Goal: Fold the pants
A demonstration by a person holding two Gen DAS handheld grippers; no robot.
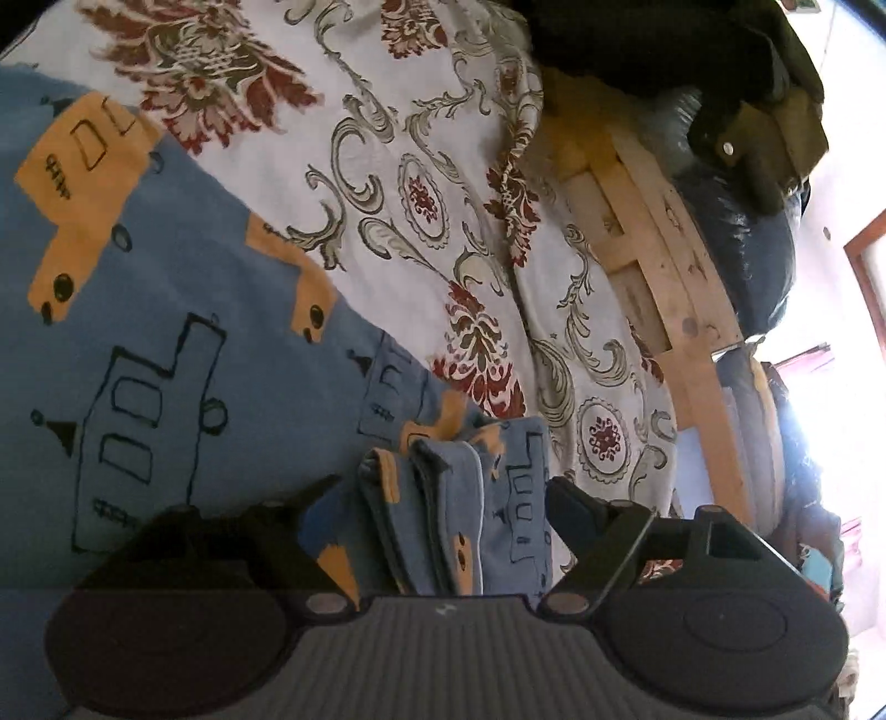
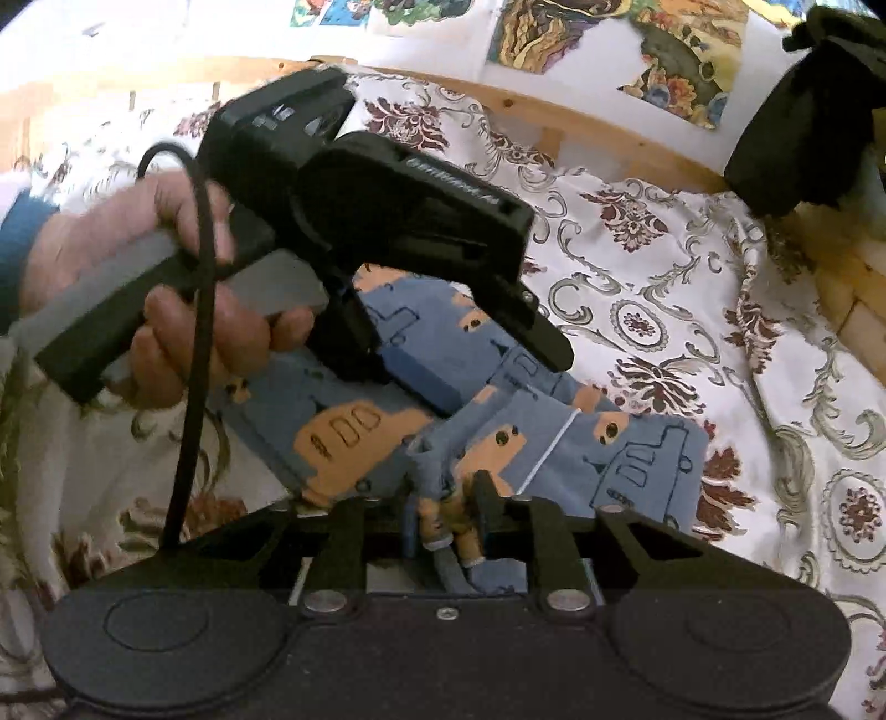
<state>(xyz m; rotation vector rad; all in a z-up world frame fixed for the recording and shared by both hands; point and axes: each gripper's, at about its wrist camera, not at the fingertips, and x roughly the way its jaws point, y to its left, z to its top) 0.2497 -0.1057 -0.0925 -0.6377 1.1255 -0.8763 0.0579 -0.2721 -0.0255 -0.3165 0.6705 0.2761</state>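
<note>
Blue pants (image 1: 166,332) printed with orange and outlined trucks lie on a floral bedsheet (image 1: 415,166). My left gripper (image 1: 443,493) is open, its fingers wide apart on either side of a stack of folded pant edges (image 1: 437,526). In the right wrist view the pants (image 2: 637,454) lie partly folded, with a bunched edge (image 2: 443,498) pinched between the close-set fingers of my right gripper (image 2: 446,515). A hand (image 2: 166,310) holds the left gripper (image 2: 493,371) just above the pants, its jaws spread over the cloth.
The floral sheet (image 2: 664,277) covers the bed all around the pants. A wooden bed frame (image 1: 664,266) (image 2: 554,111) runs along the far edge. Dark bags (image 1: 747,249) and dark clothing (image 2: 803,122) pile up beyond it. Pictures (image 2: 681,50) hang on the wall.
</note>
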